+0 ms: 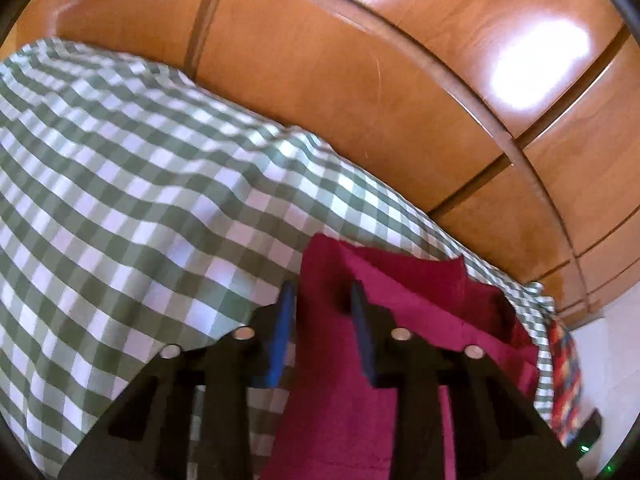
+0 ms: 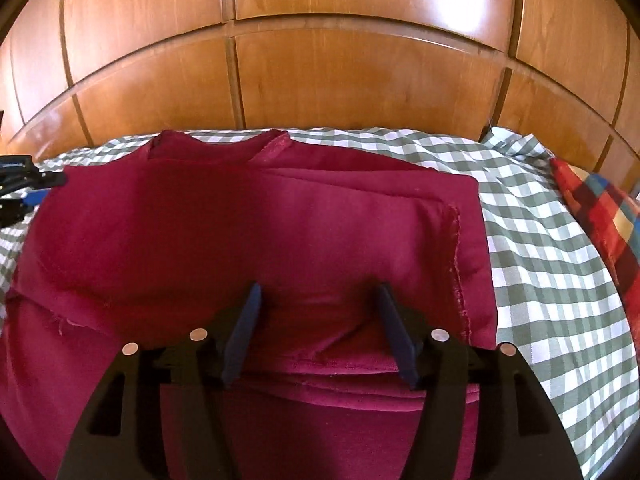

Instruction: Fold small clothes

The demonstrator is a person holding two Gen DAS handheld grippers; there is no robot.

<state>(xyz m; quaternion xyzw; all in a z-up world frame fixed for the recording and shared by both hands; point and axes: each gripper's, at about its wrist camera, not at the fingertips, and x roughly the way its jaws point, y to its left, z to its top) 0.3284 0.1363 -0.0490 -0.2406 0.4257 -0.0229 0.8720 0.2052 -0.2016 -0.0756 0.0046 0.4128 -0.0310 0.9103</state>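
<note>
A dark red, partly folded cloth garment [image 2: 248,232] lies spread on a bed covered with a green-and-white checked sheet [image 2: 532,248], its neckline toward the glossy panelled wooden wardrobe [image 2: 320,80] behind the bed. The right tool [image 2: 318,312] hangs over the near part of the garment, its dark blue fingers [image 2: 244,332] standing well apart with only flat cloth beneath them and nothing pinched. The left tool [image 1: 322,308] sits at the garment's left edge, its blue fingers [image 1: 285,332] fairly close together yet with a gap between them; one stands over the checked sheet, the other over red fabric, and no cloth is clamped. A multicoloured plaid cloth [image 2: 600,216] lies at the bed's right side, apart from the garment.
</note>
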